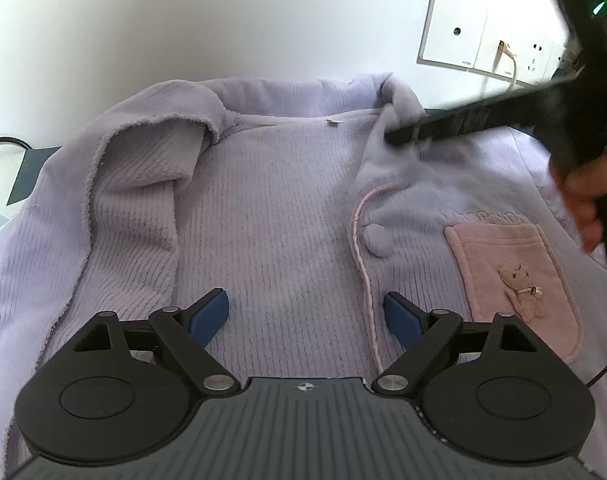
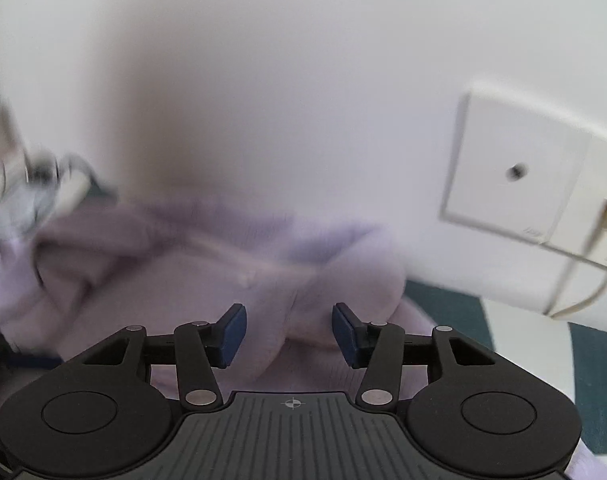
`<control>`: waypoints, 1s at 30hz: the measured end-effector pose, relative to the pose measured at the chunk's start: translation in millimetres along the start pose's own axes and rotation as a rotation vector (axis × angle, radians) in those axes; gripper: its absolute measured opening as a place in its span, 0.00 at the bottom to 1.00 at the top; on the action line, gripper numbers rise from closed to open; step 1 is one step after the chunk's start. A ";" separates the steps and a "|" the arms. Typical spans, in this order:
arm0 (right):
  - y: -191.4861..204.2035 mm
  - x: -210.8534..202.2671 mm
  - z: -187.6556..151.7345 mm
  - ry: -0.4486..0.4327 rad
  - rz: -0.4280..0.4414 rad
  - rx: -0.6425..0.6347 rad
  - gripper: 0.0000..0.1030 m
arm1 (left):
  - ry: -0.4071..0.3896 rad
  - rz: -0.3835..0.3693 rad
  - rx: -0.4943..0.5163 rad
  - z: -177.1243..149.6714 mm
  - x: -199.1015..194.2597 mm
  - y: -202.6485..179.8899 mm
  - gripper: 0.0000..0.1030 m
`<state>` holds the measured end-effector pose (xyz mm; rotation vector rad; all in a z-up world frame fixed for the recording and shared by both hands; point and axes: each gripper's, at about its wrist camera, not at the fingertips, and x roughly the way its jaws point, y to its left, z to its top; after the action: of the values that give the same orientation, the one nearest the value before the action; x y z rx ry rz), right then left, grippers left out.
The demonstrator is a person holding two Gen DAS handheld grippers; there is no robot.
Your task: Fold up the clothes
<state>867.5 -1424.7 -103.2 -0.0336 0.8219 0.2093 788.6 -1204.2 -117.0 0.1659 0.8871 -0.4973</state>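
Garment: lilac fleece jacket [image 1: 263, 208], lying open and face up on the surface, collar toward the wall. Landmark: pink pocket [image 1: 511, 284] on the front panel.

Left gripper [image 1: 305, 316]: jaws wide apart, nothing between them, poised over the ribbed lining, across the piped edge [image 1: 363, 264] from the pocket.

Right gripper [image 2: 289, 334]: jaws partly apart, pads clear of cloth, above the collar fold [image 1: 399, 100], beyond the pocket toward the wall. View blurred; fleece lies below the jaws, no grip visible. In the left view, seen as a dark bar crossing the collar, held by a hand [image 1: 583, 200] beyond the pocket's outer side.

Step in hand, judged: settle the opened front panels flat before the first fold.

Procedure:
- Lower the left jaws onto the piped edge just beside the pocket; take the edge only, not the lining beneath.
- Close fully before lifting; thick fleece slips from a shallow bite.
- Draw the panel toward the centre, away from the pocket side; keep the button [image 1: 377, 238] on top.
- Seat the right jaws on the collar fold; pull level with the left to avoid skew.
- Smooth the rolled panel [image 1: 135, 200] well away from the pocket, across the lining.

Caution: cable [image 1: 511, 68] from the wall sockets [image 1: 483, 36] hangs beyond the collar; keep clear.
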 end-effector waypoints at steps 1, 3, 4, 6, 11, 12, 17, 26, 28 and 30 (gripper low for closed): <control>0.0 3.6 -3.7 -0.008 0.000 -0.005 0.45 | -0.002 -0.003 -0.008 -0.5 -2.6 0.6 0.85; 0.0 4.3 -6.0 -0.027 0.003 -0.020 0.46 | -0.013 -0.007 -0.026 -1.7 -9.8 2.5 0.85; -0.7 2.7 -4.0 -0.019 0.000 -0.017 0.46 | -0.029 -0.008 -0.037 -2.9 -16.3 4.2 0.85; -6.6 -6.8 -0.1 -0.021 0.011 0.042 0.48 | -0.059 -0.007 -0.061 -5.4 -30.5 7.5 0.85; -24.0 -51.0 -7.2 -0.152 0.017 0.186 0.93 | -0.126 -0.033 -0.129 -14.8 -79.2 11.8 0.85; -30.1 -60.7 -11.8 -0.162 0.017 0.212 0.99 | -0.129 -0.060 -0.132 -17.5 -89.1 9.9 0.85; -53.5 -105.0 -49.0 -0.115 -0.037 0.337 0.99 | -0.053 -0.153 -0.033 -40.8 -122.3 -24.2 0.85; -55.0 -149.4 -116.6 -0.011 -0.028 0.408 0.99 | 0.196 -0.004 0.068 -117.0 -126.8 -57.8 0.85; -52.1 -155.9 -125.8 -0.001 -0.010 0.415 0.99 | 0.209 0.064 0.010 -130.1 -125.2 -45.9 0.87; -50.9 -164.2 -131.7 0.005 0.019 0.432 0.99 | 0.195 0.069 -0.116 -137.8 -126.9 -27.0 0.88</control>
<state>673.7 -1517.4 -75.7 0.3802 0.8580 0.0460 612.2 -1137.0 -103.3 0.1404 1.0942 -0.3679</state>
